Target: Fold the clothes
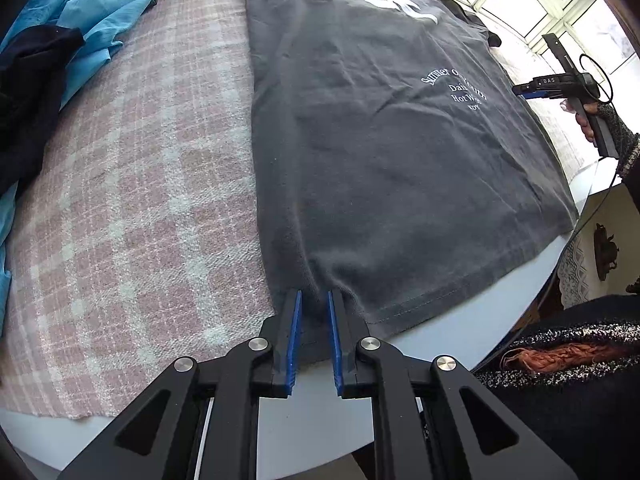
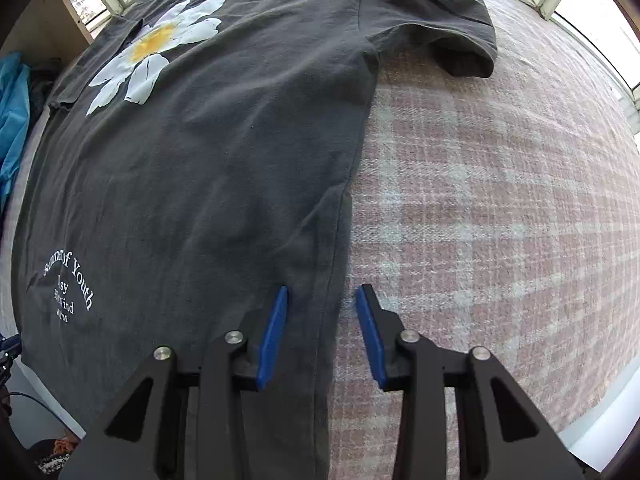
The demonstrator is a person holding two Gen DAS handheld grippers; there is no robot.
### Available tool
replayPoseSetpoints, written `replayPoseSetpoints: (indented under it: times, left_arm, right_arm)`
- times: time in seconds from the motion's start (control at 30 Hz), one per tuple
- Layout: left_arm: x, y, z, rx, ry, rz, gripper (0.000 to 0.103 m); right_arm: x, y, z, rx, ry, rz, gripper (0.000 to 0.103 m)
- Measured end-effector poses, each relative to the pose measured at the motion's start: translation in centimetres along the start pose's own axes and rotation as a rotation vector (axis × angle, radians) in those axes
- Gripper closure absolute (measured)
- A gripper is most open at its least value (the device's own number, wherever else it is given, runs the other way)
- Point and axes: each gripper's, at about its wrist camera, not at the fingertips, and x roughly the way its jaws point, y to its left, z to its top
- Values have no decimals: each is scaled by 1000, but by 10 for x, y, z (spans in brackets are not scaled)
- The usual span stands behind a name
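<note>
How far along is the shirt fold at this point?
Done: the grey T-shirt lies spread flat, print up, on the checked blanket. In hand: the left gripper pinches its hem corner; the right gripper hangs open over the side seam, gripping nothing. Left: every fold, since the sleeve lies unfolded; the blue clothes pile waits too.

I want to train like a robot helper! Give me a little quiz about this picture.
1. True or false: the flower printed on the shirt is red.
2. What lies under the shirt? A: a checked blanket. B: a wooden floor. C: grass.
3. Which gripper has its jaws pinching the shirt's bottom hem?
Key: 1 false, it is white with a yellow middle. 2 A. 3 the left gripper.
</note>
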Motion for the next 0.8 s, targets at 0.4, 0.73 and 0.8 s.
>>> replayPoseSetpoints:
  times: [0.4,0.73,0.8]
  left_arm:
    - [-2,-5,1,2,9,-5,91]
    - [-29,-20,60,69,-99,-14,88]
    - [-19,-30,80,96,-91,-2,88]
  right_arm:
    - [-6,-38,39,143,-15,-7,82]
    - [11,26,81,-48,-90,-55,86]
    - [11,14,76,-11,-50,-136,86]
